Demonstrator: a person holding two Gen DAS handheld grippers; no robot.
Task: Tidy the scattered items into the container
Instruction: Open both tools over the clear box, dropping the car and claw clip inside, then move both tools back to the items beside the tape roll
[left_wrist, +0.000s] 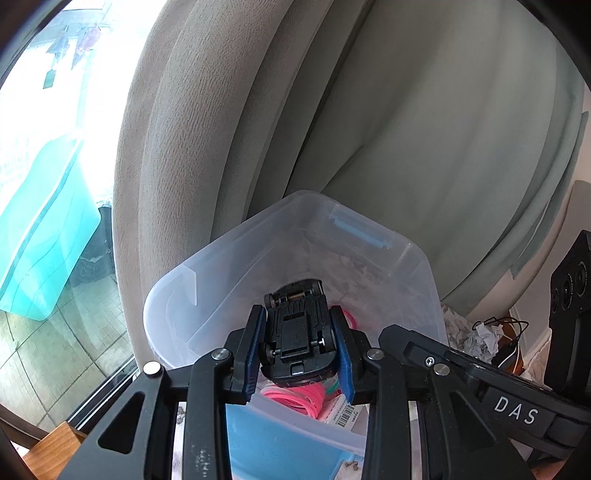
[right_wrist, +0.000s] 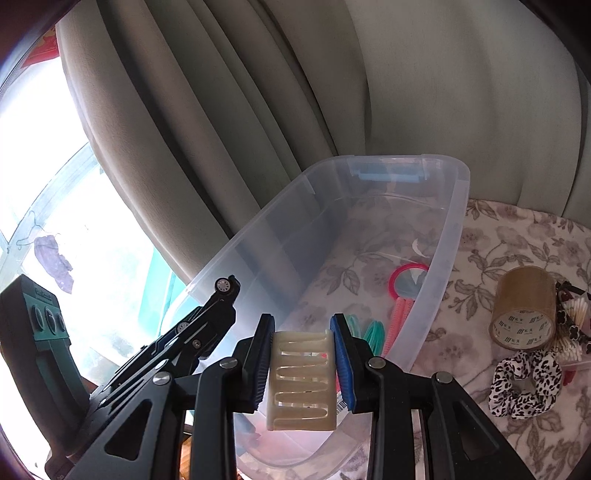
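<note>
The clear plastic box sits on a table with a flowery cloth, close to the grey curtain. Inside it lie a pink mirror, some green rings and pink loops. The left gripper has its jaws clamped on a black toy car, held upside down over the box. The right gripper has its jaws clamped on a cream hair clip, held over the near edge of the box. So the step in hand looks like the drop: both things are carried to the box and not yet let go. Next, each gripper needs to be well over the inside of the box, and then the jaws need to open so the car and the clip fall in. Out on the cloth, to the right of the box, a roll of brown tape, a spotted scrunchie and some cotton buds wait for their turn.
</note>
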